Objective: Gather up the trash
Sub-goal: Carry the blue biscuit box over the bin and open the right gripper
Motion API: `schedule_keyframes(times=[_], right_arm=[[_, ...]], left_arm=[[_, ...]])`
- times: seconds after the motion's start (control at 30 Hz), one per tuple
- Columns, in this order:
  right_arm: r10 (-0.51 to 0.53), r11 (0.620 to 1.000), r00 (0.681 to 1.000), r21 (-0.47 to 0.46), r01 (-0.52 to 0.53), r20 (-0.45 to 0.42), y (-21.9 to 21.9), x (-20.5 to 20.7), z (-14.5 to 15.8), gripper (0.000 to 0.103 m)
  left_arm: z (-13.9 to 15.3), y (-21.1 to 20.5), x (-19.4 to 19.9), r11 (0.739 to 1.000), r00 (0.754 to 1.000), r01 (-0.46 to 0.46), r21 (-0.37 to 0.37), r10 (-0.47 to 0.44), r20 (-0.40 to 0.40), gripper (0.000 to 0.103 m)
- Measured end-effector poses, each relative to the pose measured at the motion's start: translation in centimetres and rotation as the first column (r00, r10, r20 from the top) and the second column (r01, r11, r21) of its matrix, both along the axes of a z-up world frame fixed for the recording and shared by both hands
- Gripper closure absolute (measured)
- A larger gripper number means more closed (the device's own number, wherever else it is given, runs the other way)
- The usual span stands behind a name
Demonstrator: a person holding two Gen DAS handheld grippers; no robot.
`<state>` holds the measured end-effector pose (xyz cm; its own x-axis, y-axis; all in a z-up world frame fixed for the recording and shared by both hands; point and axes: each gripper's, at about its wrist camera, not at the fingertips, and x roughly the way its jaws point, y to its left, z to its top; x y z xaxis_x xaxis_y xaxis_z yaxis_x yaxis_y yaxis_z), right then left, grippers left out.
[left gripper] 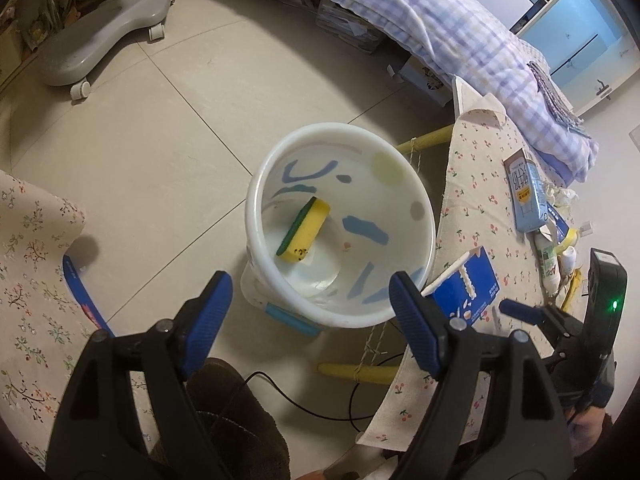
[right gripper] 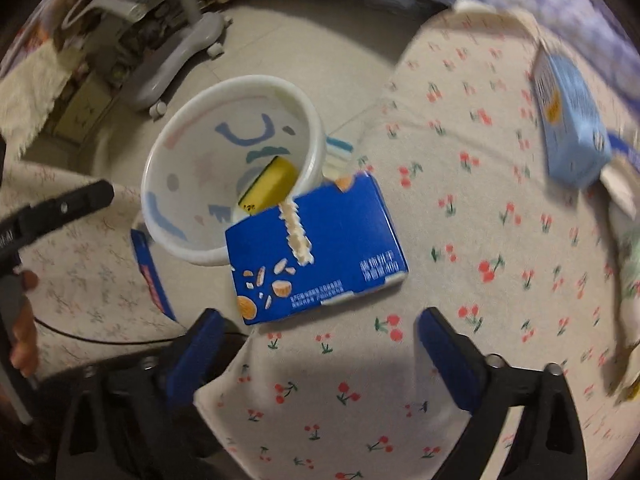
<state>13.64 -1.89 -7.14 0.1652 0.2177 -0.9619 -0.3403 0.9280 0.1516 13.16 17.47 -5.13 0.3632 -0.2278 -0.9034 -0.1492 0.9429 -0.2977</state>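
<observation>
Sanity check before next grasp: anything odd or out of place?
Yes: the dark blue carton lies flat with its corner overhanging the tablecloth edge, above the white bin. A yellow-green sponge sits inside the bin.

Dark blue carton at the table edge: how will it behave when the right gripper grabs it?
The dark blue carton is torn open along its top, so it is probably empty, light, and likely to crush under a hard squeeze. It lies flat on the cherry-print cloth, so rolling looks unlikely. Its glossy faces may slip between the pads.
</observation>
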Motion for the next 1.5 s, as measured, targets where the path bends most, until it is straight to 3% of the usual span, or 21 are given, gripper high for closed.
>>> schedule_keyframes(times=[0.23, 0.4, 0.63, 0.83, 1.13, 1.5], right_arm=[[0.142, 0.982, 0.988, -0.133, -0.134, 0.053, 2.7, 0.4, -1.0, 0.000], [0.150, 0.976, 0.988, -0.160, -0.145, 0.024, 3.4, 1.4, -2.6, 0.000], [0.148, 0.985, 0.989, -0.098, -0.145, 0.029, 3.3, 1.9, -2.5, 0.007], [0.098, 0.995, 0.990, -0.038, -0.095, 0.098, 3.6, 2.9, -0.7, 0.007], [0.065, 0.989, 0.984, 0.124, -0.086, 0.164, 4.8, 4.9, 0.7, 0.003], [-0.033, 0.990, 0.979, 0.138, 0.005, 0.203, 1.3, 4.4, 3.2, 0.000]], left_arm=[[0.0, 0.1, 0.1, 1.000, 1.000, -0.004, -0.007, 0.004, 0.002, 0.022], [0.1, 0.3, 0.0, 1.000, 1.000, -0.010, -0.012, 0.010, 0.004, 0.022], [1.0, 0.8, -0.3, 0.999, 0.999, -0.038, 0.025, 0.037, 0.030, 0.022], [1.2, 2.3, -0.5, 0.991, 0.995, -0.098, 0.089, 0.097, 0.020, 0.022], [0.4, 4.1, -0.5, 0.979, 0.985, -0.171, 0.115, 0.174, -0.017, 0.022], [0.4, 3.4, -0.6, 0.980, 0.988, -0.150, 0.128, 0.153, -0.019, 0.022]])
